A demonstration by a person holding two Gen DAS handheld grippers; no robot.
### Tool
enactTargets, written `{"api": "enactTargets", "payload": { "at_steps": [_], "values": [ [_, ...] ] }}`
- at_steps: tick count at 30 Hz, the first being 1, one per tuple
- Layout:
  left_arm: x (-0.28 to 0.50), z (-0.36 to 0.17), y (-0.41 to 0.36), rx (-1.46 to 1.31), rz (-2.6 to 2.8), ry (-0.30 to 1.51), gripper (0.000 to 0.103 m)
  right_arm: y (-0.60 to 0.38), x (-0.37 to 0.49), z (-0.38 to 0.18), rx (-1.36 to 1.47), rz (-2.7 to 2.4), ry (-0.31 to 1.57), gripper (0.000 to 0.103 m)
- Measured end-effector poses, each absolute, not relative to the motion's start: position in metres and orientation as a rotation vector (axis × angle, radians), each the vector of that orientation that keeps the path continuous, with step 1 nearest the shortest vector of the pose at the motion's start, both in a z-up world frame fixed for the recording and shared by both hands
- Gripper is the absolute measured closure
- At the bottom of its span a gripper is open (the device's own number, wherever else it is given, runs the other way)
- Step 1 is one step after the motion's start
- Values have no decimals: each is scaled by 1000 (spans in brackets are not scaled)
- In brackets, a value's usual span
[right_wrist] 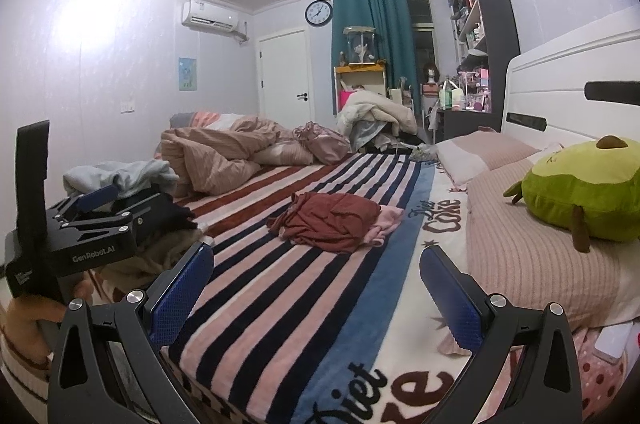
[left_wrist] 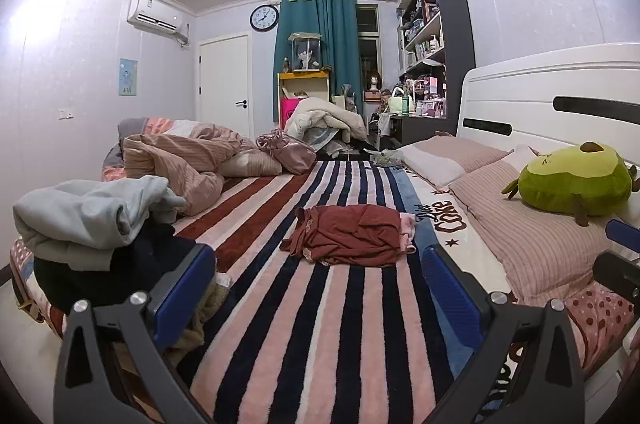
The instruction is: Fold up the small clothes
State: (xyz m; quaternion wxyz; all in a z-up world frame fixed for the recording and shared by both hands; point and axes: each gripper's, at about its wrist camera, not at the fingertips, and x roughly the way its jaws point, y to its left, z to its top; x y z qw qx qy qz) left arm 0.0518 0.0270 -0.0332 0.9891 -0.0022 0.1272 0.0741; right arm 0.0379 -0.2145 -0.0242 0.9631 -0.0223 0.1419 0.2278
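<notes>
Both your grippers hover wide open and empty over the striped blanket (left_wrist: 320, 324).
The crumpled red garment (left_wrist: 352, 236) lies ahead; your left gripper (left_wrist: 320, 288) and right gripper (right_wrist: 316, 288) touch nothing.

garment (left_wrist: 352, 236) on blanket (left_wrist: 320, 324), pillows (left_wrist: 532, 224) right
</notes>
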Motion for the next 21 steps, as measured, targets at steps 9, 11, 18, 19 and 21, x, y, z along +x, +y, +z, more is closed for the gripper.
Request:
{"api": "enactTargets", "payload": {
  "at_steps": [9,11,18,19,21],
  "values": [
    [53,-34,27,7,147,259,1,-213,37,-23,-40,463,286,0],
    [53,-34,27,2,140,258,1,-214,37,-23,-41,461,285,0],
    [50,-32,27,6,130,246,1,-213,37,-25,-41,461,285,0],
    [49,-32,27,6,126,246,1,-213,37,-25,-40,460,285,0],
    [49,-32,28,3,124,245,1,-213,36,-25,-39,460,285,0]
  ]
}}
